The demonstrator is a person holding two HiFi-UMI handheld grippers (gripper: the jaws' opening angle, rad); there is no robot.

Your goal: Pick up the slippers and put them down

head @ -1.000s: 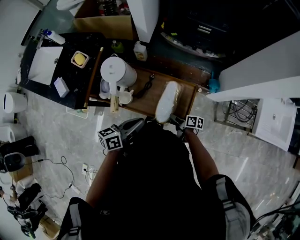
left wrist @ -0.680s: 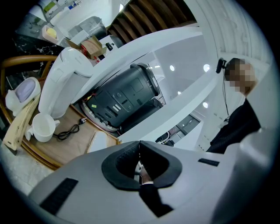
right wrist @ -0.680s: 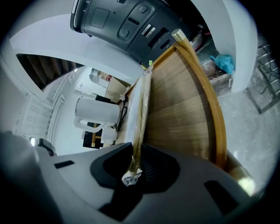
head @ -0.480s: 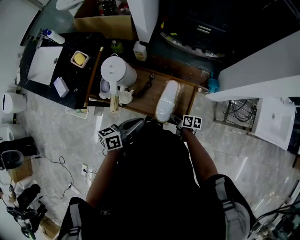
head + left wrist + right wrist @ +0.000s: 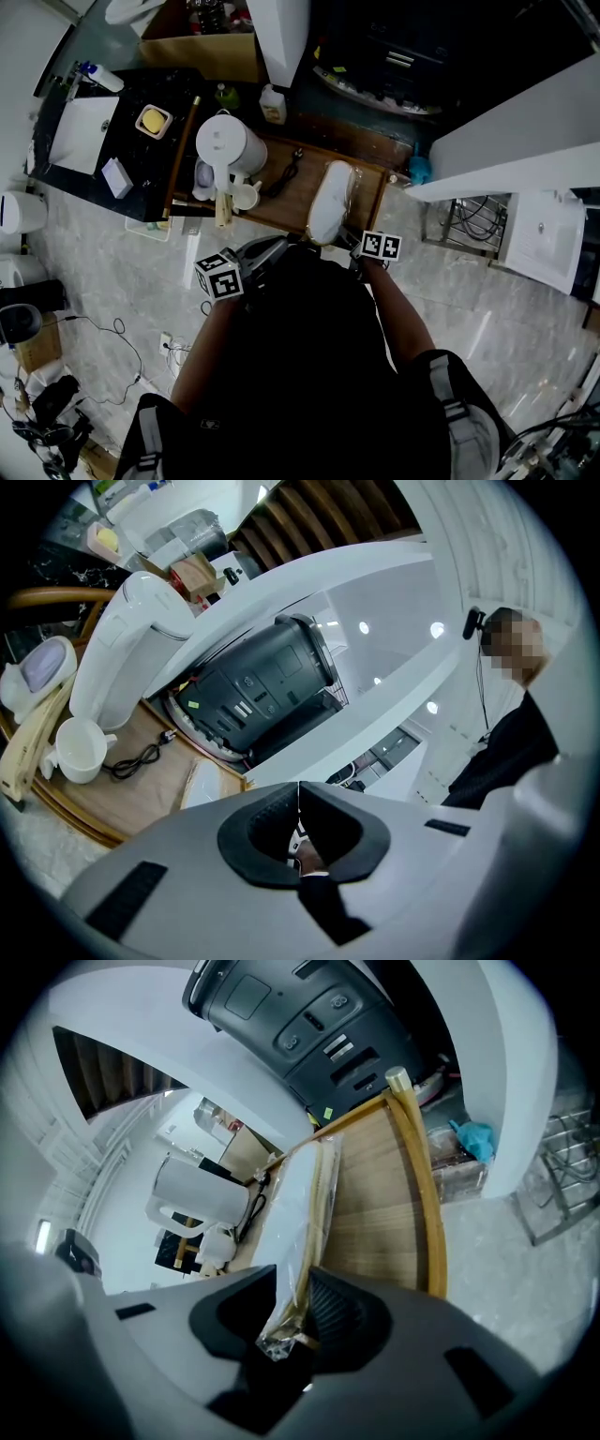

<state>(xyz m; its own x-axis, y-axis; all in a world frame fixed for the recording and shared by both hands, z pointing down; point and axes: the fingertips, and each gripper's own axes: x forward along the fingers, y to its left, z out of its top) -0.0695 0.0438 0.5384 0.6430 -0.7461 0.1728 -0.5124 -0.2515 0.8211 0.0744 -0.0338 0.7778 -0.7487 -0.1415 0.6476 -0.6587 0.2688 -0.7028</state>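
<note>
Put-down step, it seems: your right gripper (image 5: pixel 286 1321) has just been opening its jaws, the tail of the wrapped slippers (image 5: pixel 330 202) still between them at the table's (image 5: pixel 379 192) right edge, while your left gripper (image 5: pixel 298 827) is closed and empty; next, back out cleanly.

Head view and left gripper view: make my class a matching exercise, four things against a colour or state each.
Things: 1 slippers; 2 kettle; 3 cord; 4 left gripper.
States: a black, lying beside the kettle; b jaws shut, nothing held; c wrapped in clear plastic; d white, upright.
Pairs: 1-c, 2-d, 3-a, 4-b.
</note>
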